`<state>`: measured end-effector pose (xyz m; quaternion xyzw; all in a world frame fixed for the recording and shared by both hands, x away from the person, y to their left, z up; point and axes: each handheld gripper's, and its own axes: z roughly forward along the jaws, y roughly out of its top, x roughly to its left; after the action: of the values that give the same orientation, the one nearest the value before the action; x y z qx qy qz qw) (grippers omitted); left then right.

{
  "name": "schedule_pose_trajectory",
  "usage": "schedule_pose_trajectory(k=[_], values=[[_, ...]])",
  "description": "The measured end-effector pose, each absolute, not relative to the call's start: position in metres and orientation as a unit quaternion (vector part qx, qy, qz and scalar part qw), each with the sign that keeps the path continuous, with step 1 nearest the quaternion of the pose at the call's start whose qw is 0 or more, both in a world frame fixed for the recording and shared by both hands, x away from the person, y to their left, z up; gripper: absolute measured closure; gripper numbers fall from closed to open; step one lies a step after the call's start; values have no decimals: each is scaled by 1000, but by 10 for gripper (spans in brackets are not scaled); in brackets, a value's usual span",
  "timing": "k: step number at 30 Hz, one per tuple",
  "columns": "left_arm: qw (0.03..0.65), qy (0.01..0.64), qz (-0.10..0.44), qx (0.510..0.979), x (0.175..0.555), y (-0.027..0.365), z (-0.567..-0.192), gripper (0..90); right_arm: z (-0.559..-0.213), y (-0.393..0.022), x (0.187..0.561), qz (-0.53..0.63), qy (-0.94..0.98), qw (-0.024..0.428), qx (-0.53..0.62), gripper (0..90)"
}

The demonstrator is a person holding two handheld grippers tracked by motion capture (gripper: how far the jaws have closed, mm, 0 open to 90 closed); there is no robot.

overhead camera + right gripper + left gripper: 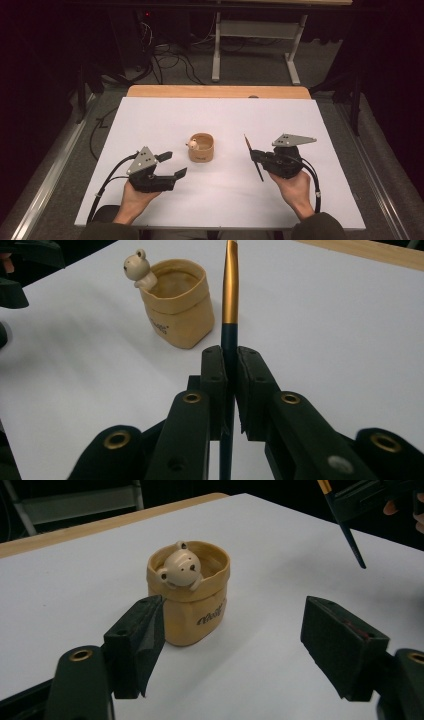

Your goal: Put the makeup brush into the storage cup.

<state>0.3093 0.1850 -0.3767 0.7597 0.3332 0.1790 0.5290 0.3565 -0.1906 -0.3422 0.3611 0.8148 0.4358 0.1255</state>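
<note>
A tan pen holder (201, 147) (189, 597) (177, 302) with a small bear figure (178, 570) (136, 267) on its rim stands upright at the middle of the white table top (220, 120). My right gripper (258, 156) (230, 365), to the holder's right, is shut on a dark pen with a gold upper part (253, 156) (230, 295); the pen stands between the pads and sticks out both ways. My left gripper (172, 164) (235, 645) is open, just left of and in front of the holder, with nothing between its jaws.
The white sheet covers a wooden table whose far edge (220, 91) shows bare. Beyond it stand a desk frame (255, 45) and loose cables (170, 60) on the floor. A person's hands hold both grippers near the table's front edge.
</note>
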Motion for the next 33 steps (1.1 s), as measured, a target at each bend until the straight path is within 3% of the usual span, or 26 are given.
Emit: schedule_pose_trajectory(k=[19,33], values=[[539,316,154,765,325,158,-361,295,-345,-172,350,447,825,113,327,851],[556,306,126,762,335,148,-362,394,-346,-154,345,462,831,105,293,851]])
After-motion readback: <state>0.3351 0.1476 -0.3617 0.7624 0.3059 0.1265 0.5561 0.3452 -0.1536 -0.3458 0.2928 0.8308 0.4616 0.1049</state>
